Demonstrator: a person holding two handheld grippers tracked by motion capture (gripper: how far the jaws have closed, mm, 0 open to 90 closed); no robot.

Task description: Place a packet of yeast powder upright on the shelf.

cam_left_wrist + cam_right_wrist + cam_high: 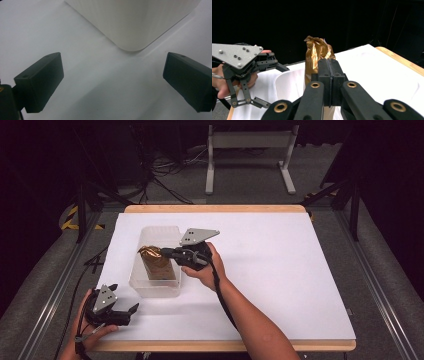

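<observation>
At frame centre-left the gold foil bag (pixel 156 261) is pinched by the closed right claw (pixel 165 253) inside the clear bin (pixel 172 289); release seems next, while the left claw (pixel 131 312) is held open, empty.

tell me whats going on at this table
A person holds a pair of tongs in each hand at a white-covered table. The right tongs are shut on the crumpled top of a shiny gold foil bag, which stands upright in a translucent white plastic bin. The left tongs rest open near the table's front edge, just short of the bin's near corner, holding nothing.
</observation>
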